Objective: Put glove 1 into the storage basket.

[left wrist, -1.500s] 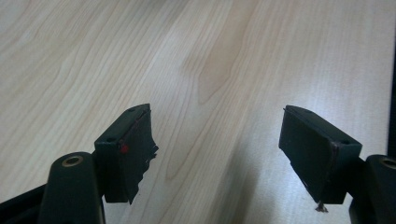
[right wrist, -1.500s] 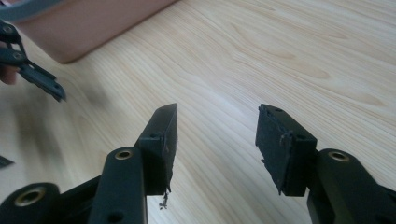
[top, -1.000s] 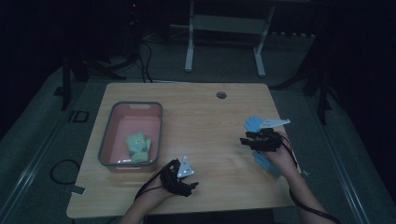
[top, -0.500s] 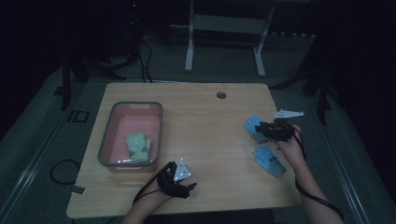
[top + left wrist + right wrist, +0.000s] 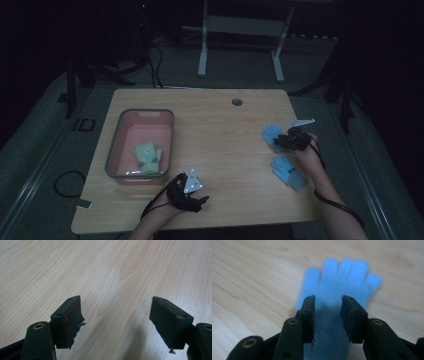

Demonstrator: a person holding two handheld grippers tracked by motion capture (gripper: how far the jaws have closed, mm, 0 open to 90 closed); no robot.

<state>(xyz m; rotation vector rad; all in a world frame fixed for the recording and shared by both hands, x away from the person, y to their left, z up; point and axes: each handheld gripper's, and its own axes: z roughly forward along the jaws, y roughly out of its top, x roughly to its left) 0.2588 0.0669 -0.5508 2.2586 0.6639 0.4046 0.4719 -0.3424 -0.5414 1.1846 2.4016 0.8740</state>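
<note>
Two blue gloves lie flat at the table's right: one [image 5: 271, 134] farther away, one [image 5: 289, 171] nearer the person. My right gripper [image 5: 283, 141] is down over the farther glove [image 5: 337, 287]; its jaws stand a little apart astride the cuff end, with the glove's fingers pointing away, so it is open. A green glove [image 5: 148, 157] lies in the pink, grey-rimmed tray [image 5: 146, 111] at the left. My left gripper [image 5: 200, 201] rests near the front edge, and its jaws [image 5: 116, 299] are wide open over bare wood.
A round cable hole [image 5: 237, 102] sits near the table's far edge. The legs of a white frame [image 5: 202, 55] stand on the floor behind the table. Cables [image 5: 65, 182] lie on the floor to the left.
My right gripper swung out to the right and came back left onto the farther blue glove. Both blue gloves and the left gripper stayed where they were.
</note>
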